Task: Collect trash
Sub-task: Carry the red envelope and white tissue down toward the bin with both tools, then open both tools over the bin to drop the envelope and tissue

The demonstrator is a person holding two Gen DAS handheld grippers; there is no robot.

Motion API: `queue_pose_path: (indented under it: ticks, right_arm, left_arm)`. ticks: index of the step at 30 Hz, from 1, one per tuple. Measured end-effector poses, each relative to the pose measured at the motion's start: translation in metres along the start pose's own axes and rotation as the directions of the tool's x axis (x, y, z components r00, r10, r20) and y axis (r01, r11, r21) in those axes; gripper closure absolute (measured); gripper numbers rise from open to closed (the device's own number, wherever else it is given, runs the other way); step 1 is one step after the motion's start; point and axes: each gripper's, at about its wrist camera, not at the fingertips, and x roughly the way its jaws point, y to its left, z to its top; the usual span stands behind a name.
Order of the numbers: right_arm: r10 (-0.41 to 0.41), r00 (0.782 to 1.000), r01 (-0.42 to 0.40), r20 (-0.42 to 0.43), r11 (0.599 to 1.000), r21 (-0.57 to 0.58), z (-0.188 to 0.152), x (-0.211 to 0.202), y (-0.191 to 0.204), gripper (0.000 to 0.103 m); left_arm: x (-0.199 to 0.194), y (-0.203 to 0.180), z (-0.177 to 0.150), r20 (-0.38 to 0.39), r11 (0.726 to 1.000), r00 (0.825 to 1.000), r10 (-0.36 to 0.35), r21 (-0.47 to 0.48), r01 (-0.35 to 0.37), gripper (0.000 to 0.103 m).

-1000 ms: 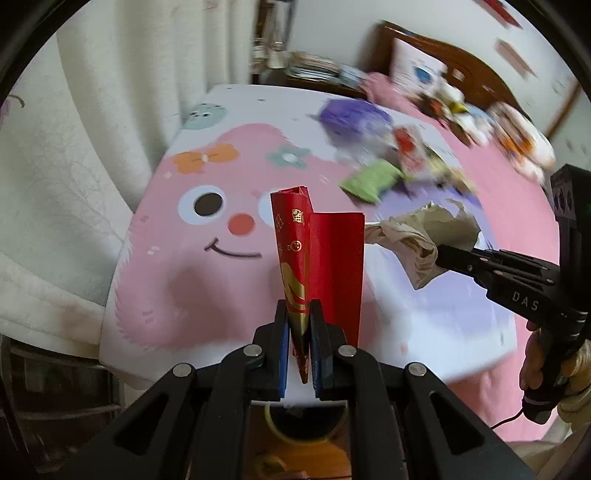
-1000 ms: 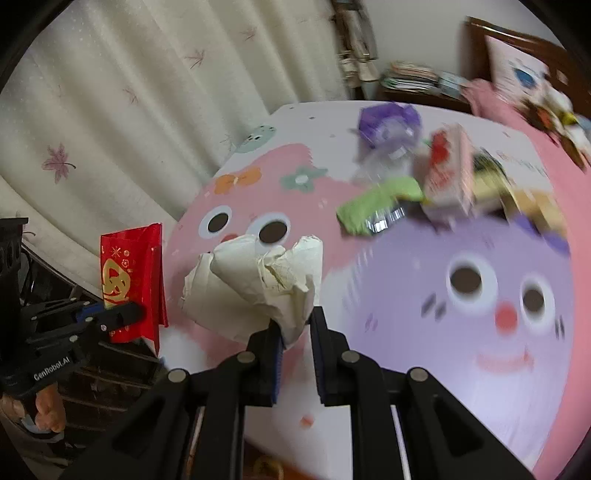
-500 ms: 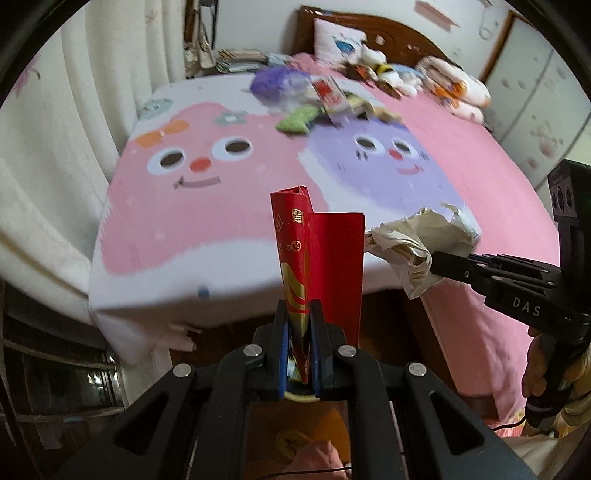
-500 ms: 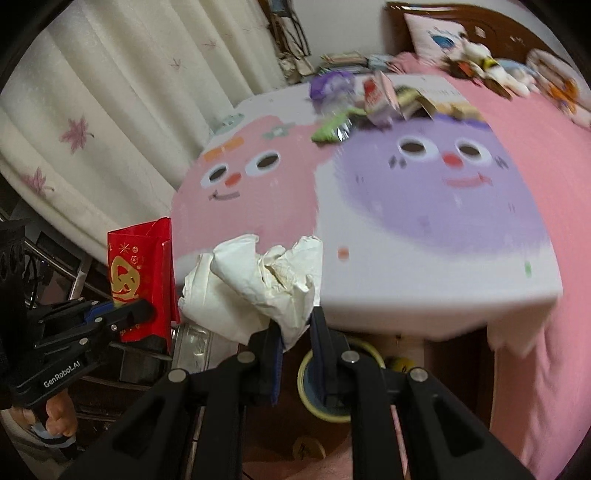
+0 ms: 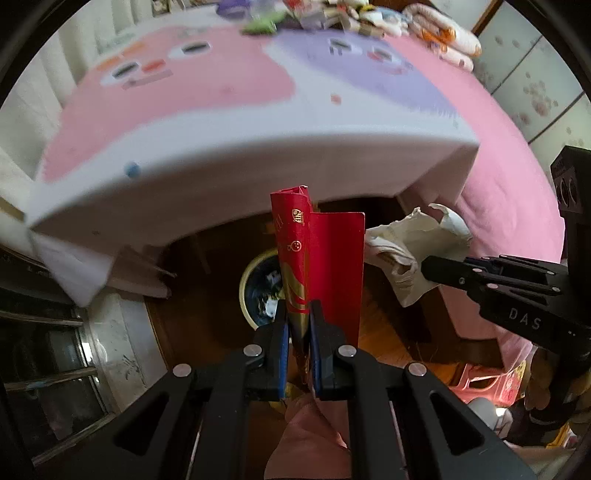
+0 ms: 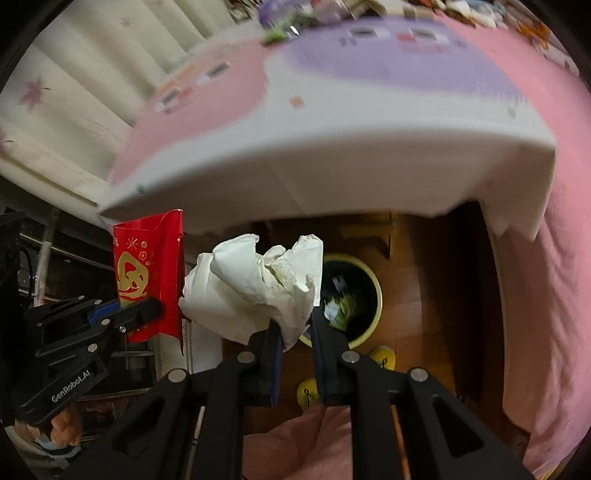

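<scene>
Red paper with gold print, a folded red envelope (image 5: 314,266), stands upright in the left tongs (image 5: 298,332), whose jaws are closed flat against its lower end. In the left wrist view the yellow-rimmed bin (image 5: 258,291) sits on the wooden floor (image 5: 384,325) directly behind and below the envelope, under the edge of the worktop (image 5: 236,162) with its pink and purple cartoon cloth. To the right, the right tongs (image 6: 294,332) are pinched nearly shut on a crumpled white paper wad (image 6: 255,291), gripping only its lower fold, so most of the wad bulges above and to the left of the jaws. In the right wrist view the bin (image 6: 373,291) shows partly behind the wad, already holding some scraps, with two small yellow objects (image 6: 382,356) on the floor just beside it. More litter (image 5: 266,22) lies blurred at the far end of the worktop.

The step in hand looks like dropping both pieces into the bin. To do it well, each pair of tongs should be brought over the dark opening, not the rim, and lowered close before the jaws part. The envelope is stiff and tall and could tip against the rim and fall outside; turning it point-down would help. The wad is light and held by a thin fold, so it may cling to a jaw; opening wide should free it. Releasing one at a time would keep the two tools from crowding each other.
</scene>
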Motion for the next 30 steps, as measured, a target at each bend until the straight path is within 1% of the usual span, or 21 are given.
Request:
queue_pose_path:
  ticks: [3,7,12,16,21,22,23,24,25,26,27,28,29,30]
  right_arm:
    - [-0.007,0.999,0.009,-0.036,0.999,0.033,-0.011,0.032,-0.014,0.089]
    - [-0.021,0.995,0.03,-0.097,0.995,0.097,-0.025,0.096,-0.042,0.089]
    - [-0.008,0.988,0.034,-0.156,0.985,0.17,-0.036,0.167,-0.072,0.089]
    - [-0.005,0.984,0.042,-0.177,0.978,0.205,-0.039,0.212,-0.088,0.089]
    - [-0.009,0.983,0.05,-0.181,0.974,0.22,-0.036,0.251,-0.1,0.087]
    - [-0.007,0.984,0.047,-0.178,0.974,0.222,-0.036,0.254,-0.101,0.086]
    - [-0.002,0.985,0.041,-0.173,0.973,0.227,-0.035,0.258,-0.103,0.086]
    - [0.001,0.986,0.038,-0.167,0.972,0.23,-0.035,0.258,-0.102,0.086]
    - [0.005,0.987,0.034,-0.162,0.971,0.235,-0.034,0.259,-0.102,0.086]
    - [0.007,0.987,0.031,-0.158,0.97,0.24,-0.032,0.26,-0.103,0.083]
    - [0.007,0.988,0.031,-0.154,0.97,0.242,-0.032,0.262,-0.105,0.082]
    - [0.005,0.989,0.032,-0.149,0.969,0.245,-0.031,0.262,-0.105,0.078]
    - [0.008,0.989,0.029,-0.145,0.969,0.247,-0.029,0.263,-0.105,0.074]
    - [0.015,0.99,0.02,-0.14,0.968,0.25,-0.028,0.262,-0.105,0.072]
  left_arm:
    - [0.04,-0.004,-0.005,-0.046,1.0,0.999,0.012,0.009,-0.011,0.095]
    - [0.098,-0.006,-0.009,-0.098,1.0,0.995,0.028,-0.004,-0.028,0.095]
    - [0.168,-0.004,-0.012,-0.153,0.999,0.988,0.036,-0.02,-0.039,0.095]
    - [0.211,-0.002,-0.012,-0.179,0.998,0.982,0.054,-0.011,-0.057,0.094]
    - [0.242,-0.003,-0.016,-0.183,0.997,0.98,0.077,0.009,-0.077,0.093]
    - [0.247,-0.003,-0.017,-0.18,0.997,0.98,0.082,0.013,-0.081,0.09]
    - [0.252,-0.002,-0.016,-0.176,0.996,0.981,0.085,0.013,-0.085,0.085]
    - [0.255,-0.006,-0.015,-0.168,0.996,0.982,0.089,0.01,-0.089,0.083]
    - [0.256,-0.006,-0.014,-0.16,0.996,0.983,0.091,0.005,-0.092,0.077]
    - [0.255,-0.004,-0.013,-0.156,0.995,0.983,0.095,0.001,-0.096,0.067]
    - [0.254,-0.003,-0.013,-0.15,0.994,0.983,0.103,-0.008,-0.105,0.06]
    - [0.253,0.0,-0.012,-0.14,0.993,0.984,0.109,-0.02,-0.113,0.047]
    - [0.25,0.004,-0.009,-0.133,0.992,0.985,0.114,-0.031,-0.119,0.039]
    - [0.249,0.006,-0.009,-0.13,0.991,0.985,0.116,-0.044,-0.123,0.037]
